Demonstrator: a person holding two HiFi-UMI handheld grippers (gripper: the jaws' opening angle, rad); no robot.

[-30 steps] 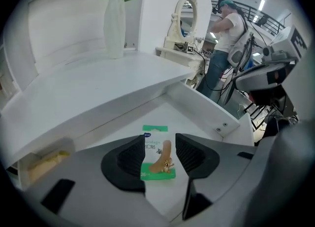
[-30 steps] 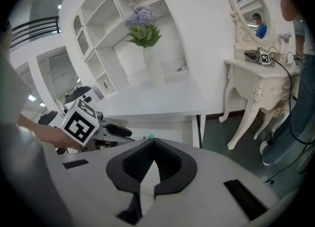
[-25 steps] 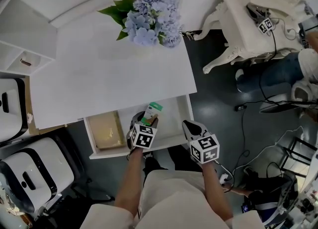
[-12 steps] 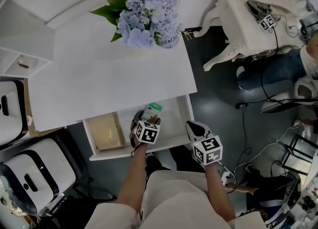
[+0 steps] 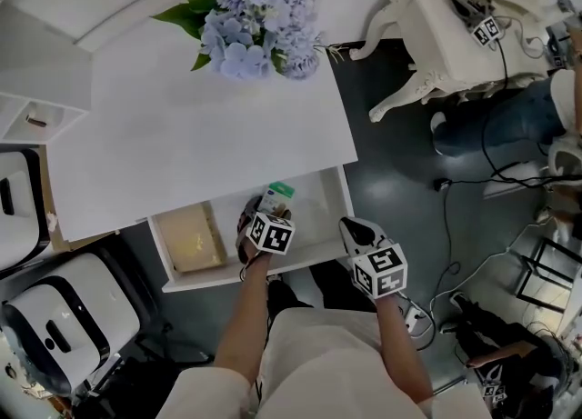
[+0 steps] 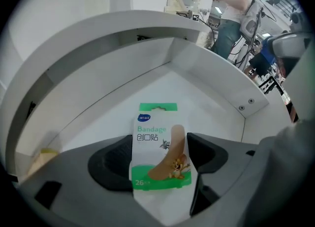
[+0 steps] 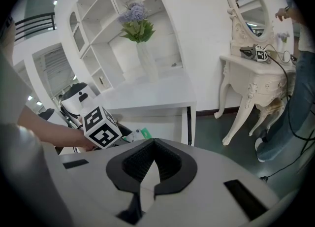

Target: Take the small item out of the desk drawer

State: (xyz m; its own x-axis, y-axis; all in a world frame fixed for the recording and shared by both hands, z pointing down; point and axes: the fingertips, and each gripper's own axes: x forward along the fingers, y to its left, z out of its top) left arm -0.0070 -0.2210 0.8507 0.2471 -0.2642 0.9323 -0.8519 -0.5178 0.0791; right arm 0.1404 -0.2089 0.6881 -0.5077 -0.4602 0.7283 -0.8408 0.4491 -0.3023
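The left hand-held gripper (image 6: 160, 141) is chunky matte grey plastic with black ribbed pads, plus a cube of square markers on top. Its jaws have just been opening and now stand spread wide. The bandage pack (image 6: 157, 122) sits between them, and the pads flank it rather than pinch it.

The pack is a flat, glossy rectangle, white with a green band at the top and another lower down. It has "Bandage" in green and a drawing of a tan plaster strip with a cartoon cat and mouse on it. It's down in the open drawer (image 5: 316, 215), near the middle of the head view, toward the back and close to the table's front edge.

The right hand-held gripper (image 7: 154, 143) has its pads pressed together and carries nothing. It hangs outside the drawer front, a bit right of and below centre in the head view.

The drawer is a smooth white box with straight, thin walls. There's bare floor between the pack and its right wall. A flat tan block (image 5: 194, 240) fills the left end, well apart from the pack.

Above the drawer in the frame, the table (image 5: 200, 135) is a plain white slab with square edges, mostly bare. A fluffy bunch of blue flowers (image 5: 255, 22) with green leaves sits at its far edge. To the right there's dark glossy floor (image 5: 400, 181) with cables running over it. In the upper right corner stands an ornate white dressing table (image 5: 436, 54) with curly carved legs. Rounded white machines (image 5: 55, 317) crowd the lower left.
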